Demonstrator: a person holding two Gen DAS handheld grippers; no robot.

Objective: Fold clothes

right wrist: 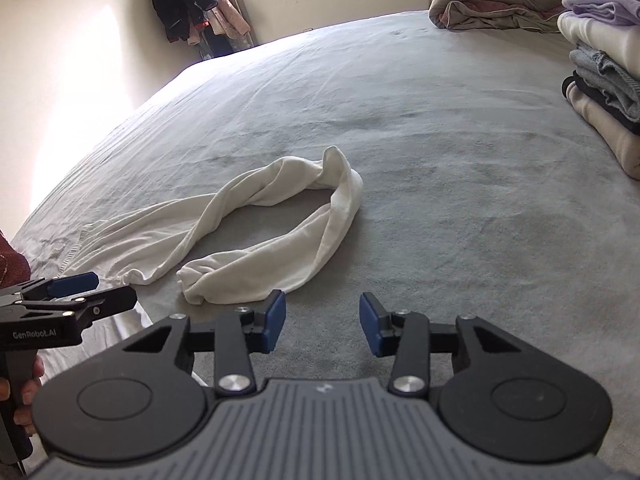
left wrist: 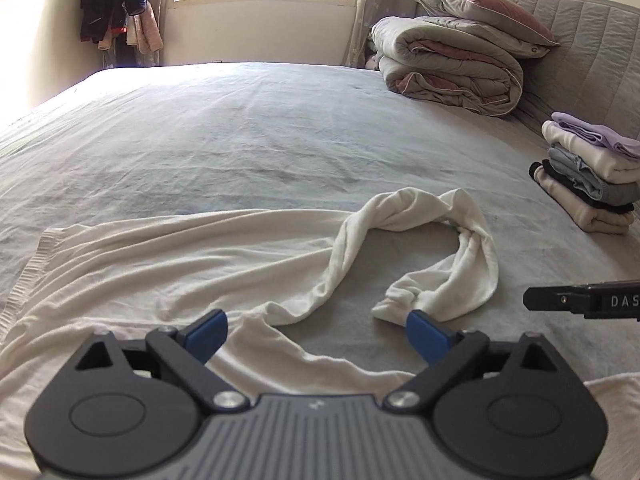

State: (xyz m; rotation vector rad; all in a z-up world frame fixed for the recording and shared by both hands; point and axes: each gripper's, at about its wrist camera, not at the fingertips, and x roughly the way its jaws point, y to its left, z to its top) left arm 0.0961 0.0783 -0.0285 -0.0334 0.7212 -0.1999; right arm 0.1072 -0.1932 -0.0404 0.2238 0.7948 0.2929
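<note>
A cream long-sleeved garment (left wrist: pixel 168 256) lies spread on the grey bed, its twisted sleeve (left wrist: pixel 420 240) curling in a loop to the right. My left gripper (left wrist: pixel 316 334) hovers open low over the garment's near edge, with cloth under its jaws but nothing held. In the right wrist view the same sleeve (right wrist: pixel 280 220) loops ahead and to the left. My right gripper (right wrist: pixel 322 326) is open above bare sheet, just right of the sleeve's cuff (right wrist: pixel 196 282). The left gripper (right wrist: pixel 92 292) shows at the left edge, open, held by a hand (right wrist: pixel 28 384).
A stack of folded clothes (left wrist: pixel 592 176) sits at the right side of the bed (left wrist: pixel 240 132). A rolled duvet with a pillow (left wrist: pixel 460 64) lies at the headboard. Clothes hang in the far corner (left wrist: pixel 116 4) beside a window. The right gripper's tip (left wrist: pixel 580 300) enters from the right.
</note>
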